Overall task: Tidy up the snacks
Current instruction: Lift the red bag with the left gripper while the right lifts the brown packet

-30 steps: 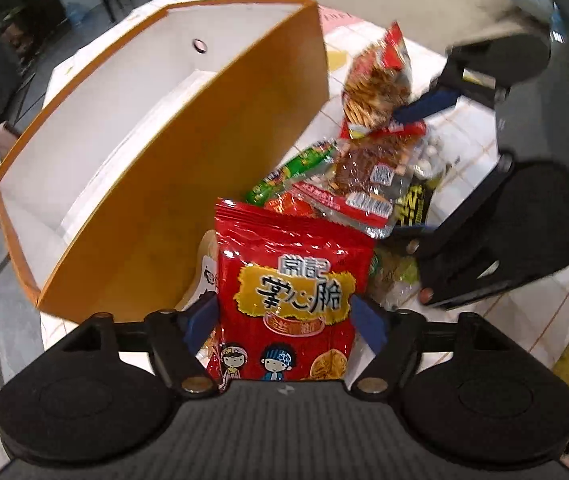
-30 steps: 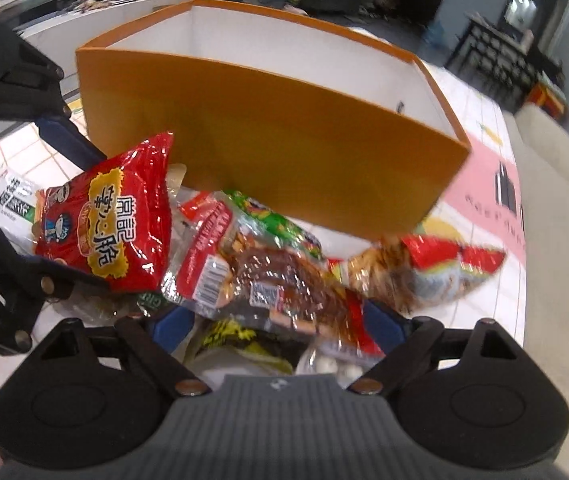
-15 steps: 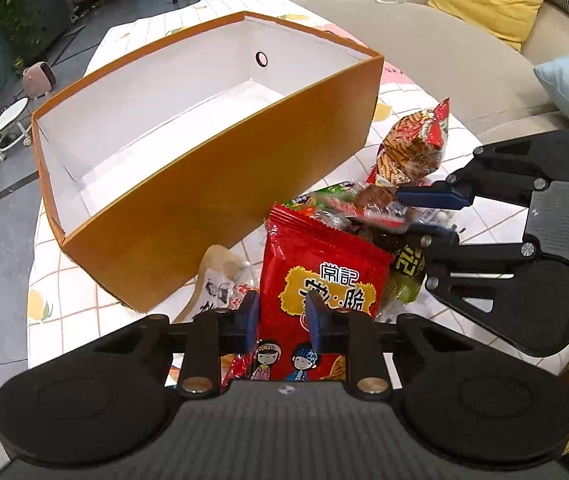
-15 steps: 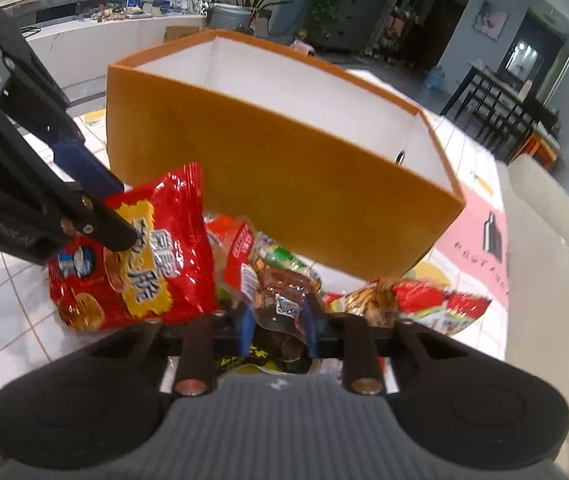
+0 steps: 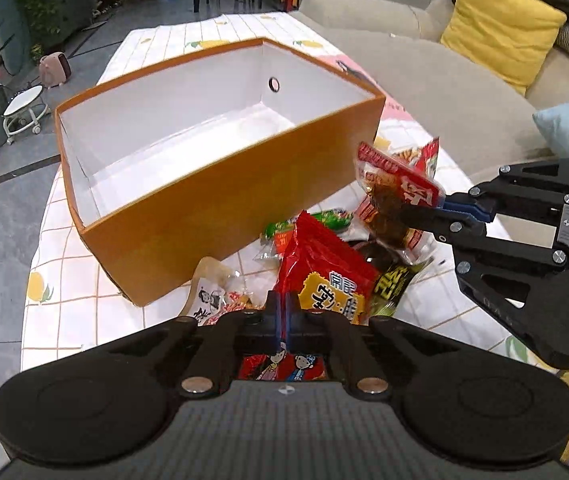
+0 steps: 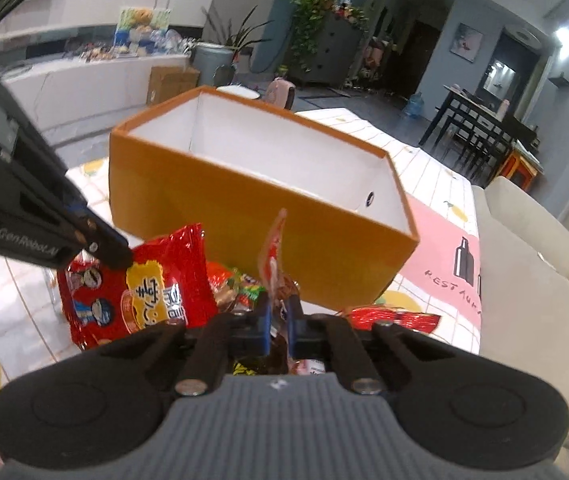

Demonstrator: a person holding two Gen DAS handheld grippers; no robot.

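Observation:
An orange box [image 5: 220, 196] with a white inside stands open on the table, also seen in the right wrist view as the orange box [image 6: 252, 216]. My left gripper [image 5: 282, 312] is shut on the lower edge of a red crisp bag [image 5: 326, 276] with yellow lettering, lifted off the pile. My right gripper [image 6: 278, 318] is shut on a clear and red packet of dark brown snack [image 6: 274, 268], held edge-on. In the left wrist view that snack packet [image 5: 394, 196] hangs from the right gripper [image 5: 412, 216] just right of the box.
More snack packets [image 5: 312, 220] lie on the checked tablecloth [image 5: 64, 280] in front of the box, with a beige pouch [image 5: 208, 292] near its corner. A sofa [image 5: 444, 92] with a yellow cushion [image 5: 500, 20] runs along the table's right side.
Both grippers went from wide open to shut on their packets. Both have risen with them, so the box's inside shows more.

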